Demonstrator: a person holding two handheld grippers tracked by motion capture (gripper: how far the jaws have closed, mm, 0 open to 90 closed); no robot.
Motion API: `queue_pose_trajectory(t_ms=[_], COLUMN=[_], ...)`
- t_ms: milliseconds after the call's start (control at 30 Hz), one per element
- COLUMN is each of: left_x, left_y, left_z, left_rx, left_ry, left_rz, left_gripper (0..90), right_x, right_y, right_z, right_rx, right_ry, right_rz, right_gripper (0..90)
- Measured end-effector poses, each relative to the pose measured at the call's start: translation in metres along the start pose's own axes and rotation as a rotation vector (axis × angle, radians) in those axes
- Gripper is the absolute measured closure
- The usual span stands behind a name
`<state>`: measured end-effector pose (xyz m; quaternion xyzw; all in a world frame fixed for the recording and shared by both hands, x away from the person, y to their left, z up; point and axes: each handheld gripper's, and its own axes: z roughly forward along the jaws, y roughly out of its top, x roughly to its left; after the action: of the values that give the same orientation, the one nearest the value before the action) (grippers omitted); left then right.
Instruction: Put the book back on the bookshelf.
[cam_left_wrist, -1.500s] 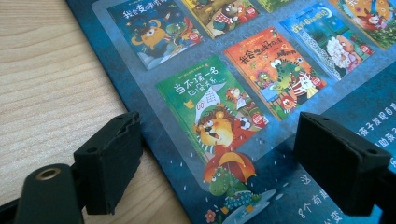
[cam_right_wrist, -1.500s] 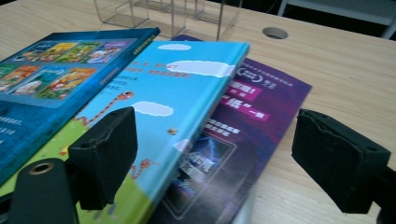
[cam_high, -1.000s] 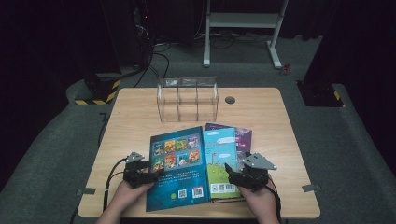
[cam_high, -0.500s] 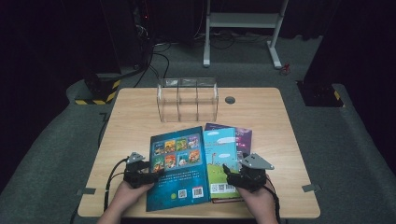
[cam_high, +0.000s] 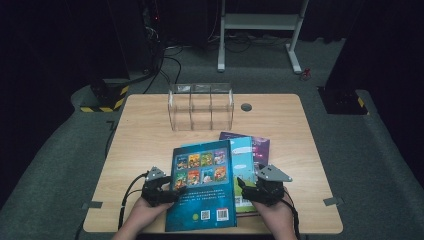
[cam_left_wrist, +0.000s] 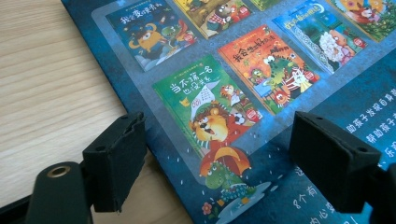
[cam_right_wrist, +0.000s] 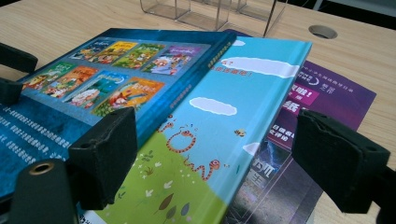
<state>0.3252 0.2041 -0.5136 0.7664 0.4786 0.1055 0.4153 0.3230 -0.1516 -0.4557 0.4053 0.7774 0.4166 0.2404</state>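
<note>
Since a second ago the left claw (cam_high: 172, 192) has slid a little along the near left edge of the dark blue book (cam_high: 202, 184), and the book's near end sits slightly more toward the bench's near edge than it did. That book lies face-down on top of the pile, by the near edge of the bench (cam_high: 145, 135) around its middle, its back cover showing rows of small cover pictures.

In the left gripper view the left claw (cam_left_wrist: 217, 161) stands spread, one jaw over bare wood just beside the book's edge, the other over the cover; whether the pads touch the book I cannot tell. The right claw (cam_high: 245, 187) is also spread, at the pile's near right side. In the right gripper view the right claw (cam_right_wrist: 212, 163) straddles the light blue book (cam_right_wrist: 224, 126), which lies under the dark blue one and over the purple book (cam_right_wrist: 327, 100).

Farther back, toward the far edge, stands a clear plastic rack (cam_high: 201, 106), with a round cable hole (cam_high: 246, 107) just beside it.
</note>
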Motion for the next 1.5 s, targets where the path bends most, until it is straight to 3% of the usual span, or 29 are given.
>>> queue_pose_trajectory(t_ms=[400, 700, 1500], left_x=[-0.014, -0.015, -0.027], left_y=[0.001, 0.001, 0.008], left_z=[0.000, 0.000, 0.008], left_rx=[-0.012, -0.012, -0.024], left_ry=[0.014, 0.020, -0.003], left_rz=[0.036, 0.039, 0.062], left_gripper=[21.0, 21.4, 21.3], right_x=[0.000, 0.005, 0.000], right_y=[0.000, 0.001, -0.006], right_z=[0.000, -0.001, -0.012], right_rx=[0.001, 0.000, -0.004], right_ry=[0.005, 0.013, 0.002], right_rz=[-0.003, -0.007, 0.008], right_gripper=[14.8, 14.8, 15.2])
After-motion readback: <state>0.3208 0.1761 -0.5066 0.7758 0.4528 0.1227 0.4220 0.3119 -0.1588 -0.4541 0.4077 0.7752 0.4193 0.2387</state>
